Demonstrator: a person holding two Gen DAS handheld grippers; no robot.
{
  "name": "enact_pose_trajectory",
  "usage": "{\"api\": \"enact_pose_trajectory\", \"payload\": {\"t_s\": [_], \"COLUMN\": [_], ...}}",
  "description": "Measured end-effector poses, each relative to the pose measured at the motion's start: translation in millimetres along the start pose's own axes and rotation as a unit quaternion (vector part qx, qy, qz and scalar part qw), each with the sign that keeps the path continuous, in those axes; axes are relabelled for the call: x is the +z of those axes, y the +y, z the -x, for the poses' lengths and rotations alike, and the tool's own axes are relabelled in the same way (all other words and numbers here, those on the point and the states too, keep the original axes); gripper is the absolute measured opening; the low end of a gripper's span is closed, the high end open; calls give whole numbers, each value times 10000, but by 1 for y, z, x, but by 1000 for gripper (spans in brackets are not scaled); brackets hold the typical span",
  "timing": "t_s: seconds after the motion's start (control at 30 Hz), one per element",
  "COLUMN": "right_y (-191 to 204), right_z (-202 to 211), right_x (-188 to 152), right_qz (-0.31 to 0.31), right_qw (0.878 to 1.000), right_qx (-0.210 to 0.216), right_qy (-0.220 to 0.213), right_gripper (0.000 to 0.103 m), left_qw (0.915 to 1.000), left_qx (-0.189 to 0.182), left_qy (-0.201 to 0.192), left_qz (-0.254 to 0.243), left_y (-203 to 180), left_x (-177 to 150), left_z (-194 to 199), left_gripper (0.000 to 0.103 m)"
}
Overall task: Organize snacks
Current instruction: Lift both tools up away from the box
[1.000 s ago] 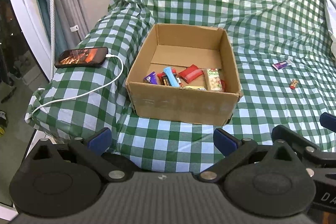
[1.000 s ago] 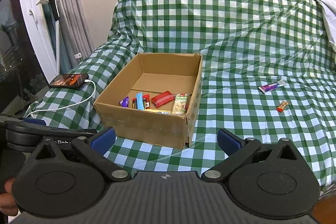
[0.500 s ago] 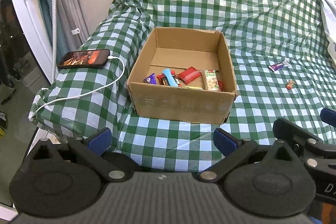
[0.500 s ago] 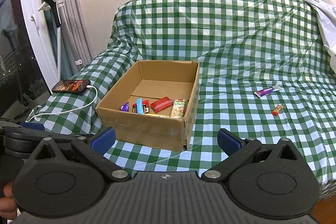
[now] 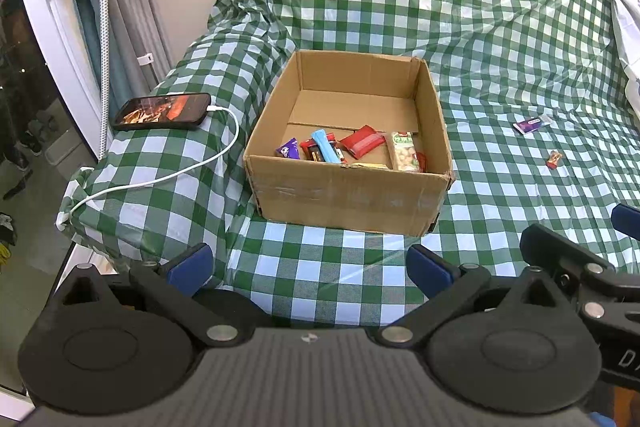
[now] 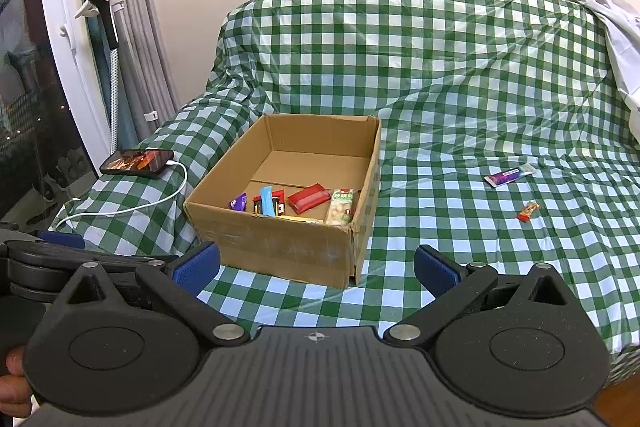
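**Snacks in box, 2 lying outside**

The cardboard box [image 5: 348, 199] is hiding its nearest snacks behind its front wall. Both views are sitting farther back than before. The left gripper [image 5: 308, 263] and right gripper [image 6: 316, 263] are hanging spread, empty. A purple wrapper [image 6: 509, 175] and small red candy [image 6: 528, 211] are lying on the checked sofa cover [image 6: 440, 67], well apart from the box; a phone [image 5: 162, 111] is charging at left.

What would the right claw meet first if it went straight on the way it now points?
Probably the near wall of the cardboard box, near its right corner: the open right claw points at it over bare checked cloth. Depth is uncertain; a steeper path would hit the cloth first.
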State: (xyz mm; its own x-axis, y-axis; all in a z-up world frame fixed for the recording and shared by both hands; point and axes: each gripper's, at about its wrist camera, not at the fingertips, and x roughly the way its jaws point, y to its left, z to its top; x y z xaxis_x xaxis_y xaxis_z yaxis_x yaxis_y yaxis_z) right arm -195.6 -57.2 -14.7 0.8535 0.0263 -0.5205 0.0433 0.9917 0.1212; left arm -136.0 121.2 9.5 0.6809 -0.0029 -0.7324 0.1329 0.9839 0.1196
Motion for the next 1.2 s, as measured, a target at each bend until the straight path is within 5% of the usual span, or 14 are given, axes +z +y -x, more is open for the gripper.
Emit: {"api": "enact_pose_trajectory", "payload": {"t_s": [1.2], "right_y": [-24], "right_z": [-26], "right_x": [-6], "right_qz": [-259], "right_qw": [9993], "right_qx": [37], "right_qy": [272], "right_gripper": [102], "left_qw": [9989], "left_qx": [101], "left_qy": [339], "left_qz": [-305], "left_y": [-19], "left_x": [15], "left_z": [-35], "left_gripper": [103]}}
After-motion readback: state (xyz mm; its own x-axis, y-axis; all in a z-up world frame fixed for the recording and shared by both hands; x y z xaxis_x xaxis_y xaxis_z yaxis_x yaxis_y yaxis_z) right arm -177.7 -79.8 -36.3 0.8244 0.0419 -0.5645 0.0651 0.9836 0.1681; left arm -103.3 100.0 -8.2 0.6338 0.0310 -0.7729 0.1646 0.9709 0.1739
